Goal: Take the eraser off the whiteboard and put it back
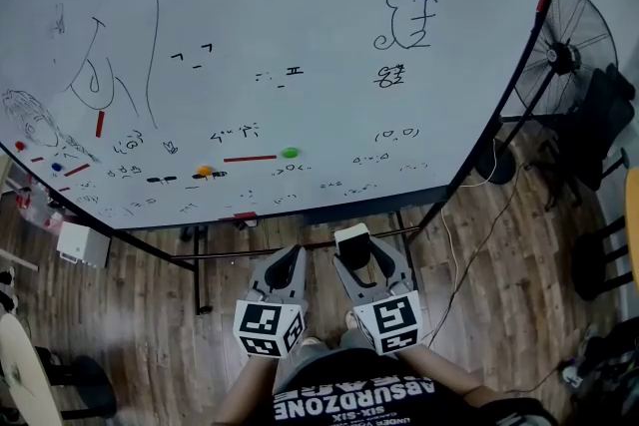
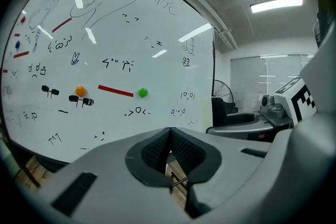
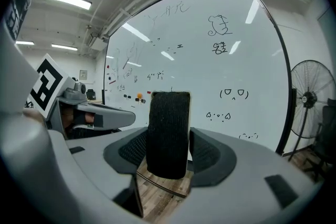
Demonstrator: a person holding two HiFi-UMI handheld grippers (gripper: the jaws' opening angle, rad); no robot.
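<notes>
Right gripper view is showing the right gripper (image 3: 168,147) grasping the eraser (image 3: 168,113) before the whiteboard (image 3: 226,55), ready for replacing, left gripper (image 2: 169,132) clenched empty

You wore a black T-shirt (image 1: 351,401) with white block lettering across the chest. Your left gripper (image 1: 284,261) and right gripper (image 1: 356,249) had pale grey moulded shells and dark ribbed pads (image 2: 157,152), and each carried a white cube (image 1: 268,327) printed with black square markers.

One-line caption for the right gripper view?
Right gripper clamps the eraser upright, felt toward the camera, before the doodled whiteboard.
</notes>
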